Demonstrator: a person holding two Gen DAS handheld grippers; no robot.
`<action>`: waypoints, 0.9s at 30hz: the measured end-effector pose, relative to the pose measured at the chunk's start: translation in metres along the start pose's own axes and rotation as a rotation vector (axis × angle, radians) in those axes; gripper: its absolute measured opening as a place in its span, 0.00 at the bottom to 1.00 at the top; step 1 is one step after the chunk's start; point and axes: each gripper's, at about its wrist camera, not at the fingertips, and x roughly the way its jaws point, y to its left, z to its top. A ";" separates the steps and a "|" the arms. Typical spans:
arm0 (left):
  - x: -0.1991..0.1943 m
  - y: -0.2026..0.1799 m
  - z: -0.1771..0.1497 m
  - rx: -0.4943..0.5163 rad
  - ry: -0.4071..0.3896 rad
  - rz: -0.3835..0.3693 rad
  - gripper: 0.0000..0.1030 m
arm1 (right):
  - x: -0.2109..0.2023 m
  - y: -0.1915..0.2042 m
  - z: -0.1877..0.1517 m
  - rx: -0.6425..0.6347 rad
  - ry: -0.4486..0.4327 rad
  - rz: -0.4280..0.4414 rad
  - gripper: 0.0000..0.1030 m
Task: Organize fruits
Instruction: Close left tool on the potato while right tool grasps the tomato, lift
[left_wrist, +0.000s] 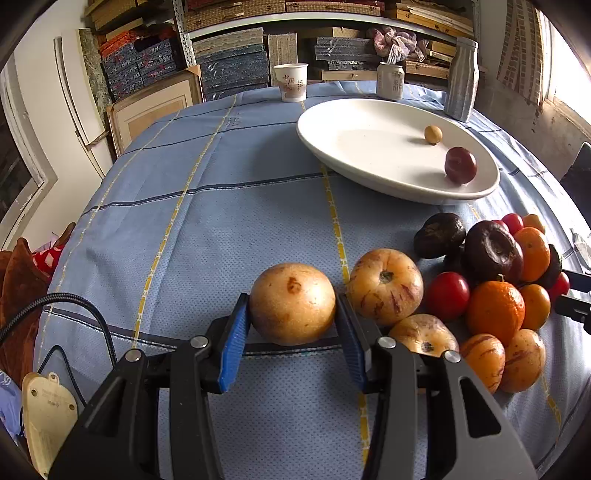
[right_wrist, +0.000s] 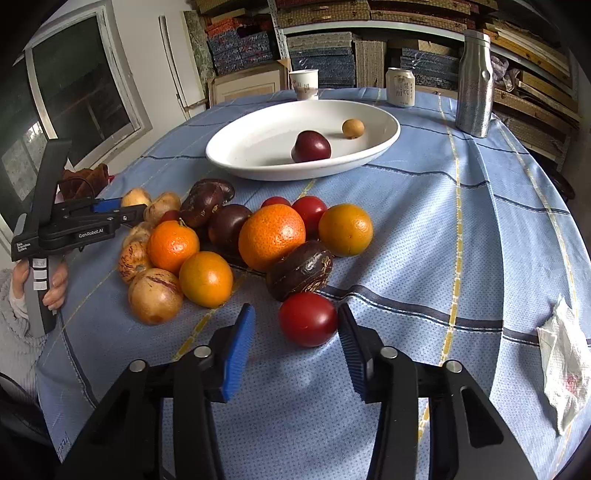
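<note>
My left gripper (left_wrist: 291, 308) is shut on a tan round fruit (left_wrist: 292, 295) that rests on the blue cloth, left of the fruit pile (left_wrist: 491, 291). From the right wrist view the same gripper (right_wrist: 123, 211) reaches into the pile's far left side, held by a hand (right_wrist: 55, 288). My right gripper (right_wrist: 295, 314) is open around a red tomato (right_wrist: 307, 319) at the pile's near edge. The right pad (right_wrist: 349, 339) touches the tomato; the left pad (right_wrist: 240, 339) stands clear of it. A white oval plate (right_wrist: 258, 162) behind the pile holds a dark red plum (right_wrist: 311, 146) and a small tan fruit (right_wrist: 353, 128).
The pile holds oranges (right_wrist: 271, 236), dark passion fruits (right_wrist: 299, 269) and striped yellow melons (right_wrist: 155, 295). At the table's far edge stand a paper cup (right_wrist: 304, 84), a can (right_wrist: 400, 87) and a metal bottle (right_wrist: 474, 83). A crumpled tissue (right_wrist: 565, 362) lies near right.
</note>
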 end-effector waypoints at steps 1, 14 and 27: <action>0.000 0.000 0.000 -0.001 0.001 -0.001 0.44 | 0.002 0.000 0.001 0.000 0.008 -0.004 0.42; -0.017 0.004 0.007 -0.032 -0.045 0.009 0.44 | -0.018 -0.009 0.002 0.027 -0.066 0.018 0.31; -0.054 -0.028 0.114 0.019 -0.177 -0.010 0.44 | -0.101 -0.016 0.119 0.020 -0.379 0.018 0.30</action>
